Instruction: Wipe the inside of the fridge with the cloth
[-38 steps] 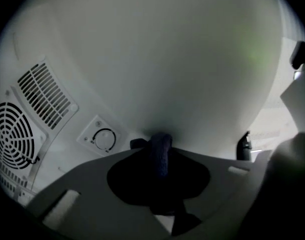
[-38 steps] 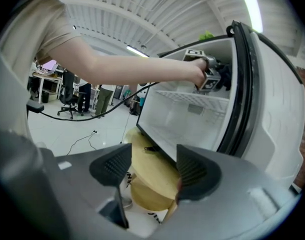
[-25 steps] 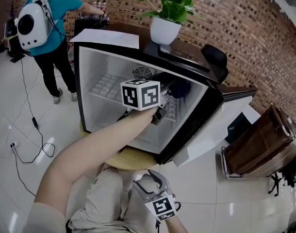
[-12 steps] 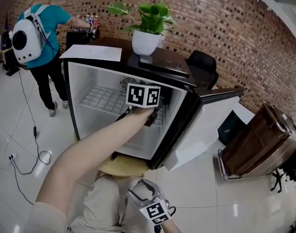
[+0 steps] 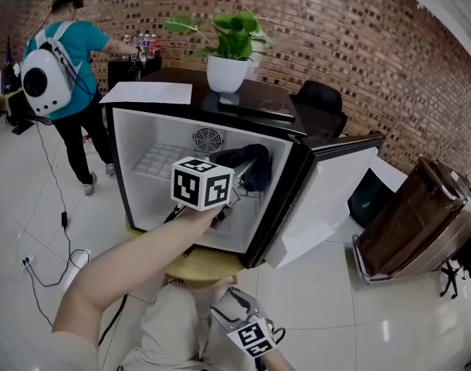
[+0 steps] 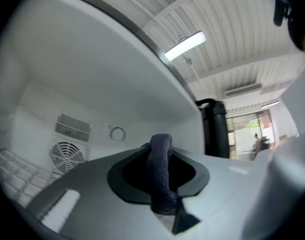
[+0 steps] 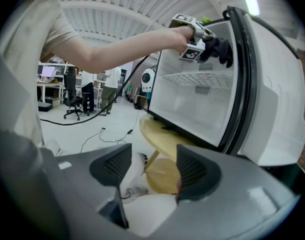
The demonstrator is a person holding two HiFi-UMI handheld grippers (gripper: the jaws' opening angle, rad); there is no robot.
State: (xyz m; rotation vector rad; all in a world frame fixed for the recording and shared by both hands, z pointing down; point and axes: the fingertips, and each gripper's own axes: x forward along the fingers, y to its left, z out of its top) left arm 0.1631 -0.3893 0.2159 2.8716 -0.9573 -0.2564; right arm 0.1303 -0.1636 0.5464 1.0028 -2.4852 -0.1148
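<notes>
One fridge; one seemingly dark-blue cloth clamped in left claw; right claw apart, empty.

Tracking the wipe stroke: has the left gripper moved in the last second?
Yes. The marker cube on the left gripper overlapped the fan grille half a second ago; now it sits below it.

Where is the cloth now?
In the head view, the cloth hangs inside the fridge, upper right, just right of the fan, pinched in the left gripper.

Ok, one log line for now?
left claw: shut on cloth, inside fridge | right claw: open, empty, outside fridge
</notes>
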